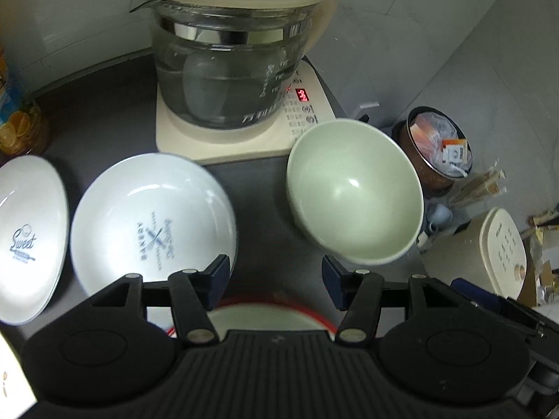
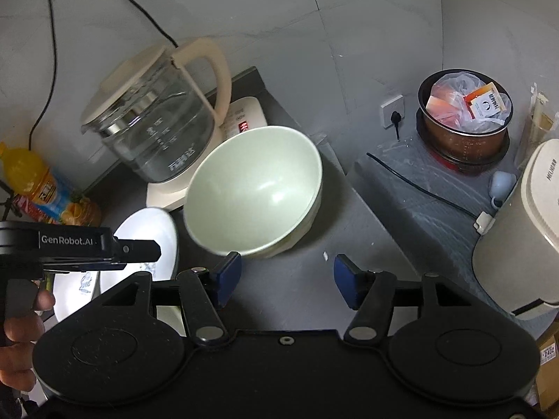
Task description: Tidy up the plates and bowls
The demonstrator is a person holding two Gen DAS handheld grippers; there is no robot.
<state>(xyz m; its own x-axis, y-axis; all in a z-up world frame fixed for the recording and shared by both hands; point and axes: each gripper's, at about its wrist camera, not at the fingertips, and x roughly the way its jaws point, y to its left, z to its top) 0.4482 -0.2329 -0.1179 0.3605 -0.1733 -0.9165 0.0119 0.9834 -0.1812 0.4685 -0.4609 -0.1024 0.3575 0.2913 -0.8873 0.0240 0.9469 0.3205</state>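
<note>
Left wrist view: the left tongs (image 1: 276, 281) hang spread, pinching nothing, over the dark desk (image 1: 115, 104). A pale green bowl (image 1: 354, 193) sits tilted just right of them, in front of the glass kettle (image 1: 227, 66). Two white printed plates (image 1: 153, 223) lie side by side at left, and a red-rimmed dish (image 1: 269, 316) shows below the tongs.

Right wrist view: the right tongs (image 2: 287, 281) are spread and empty, their left pad just beside the green bowl's rim. A hand (image 2: 21, 335) grips the left tool over the plates.
</note>
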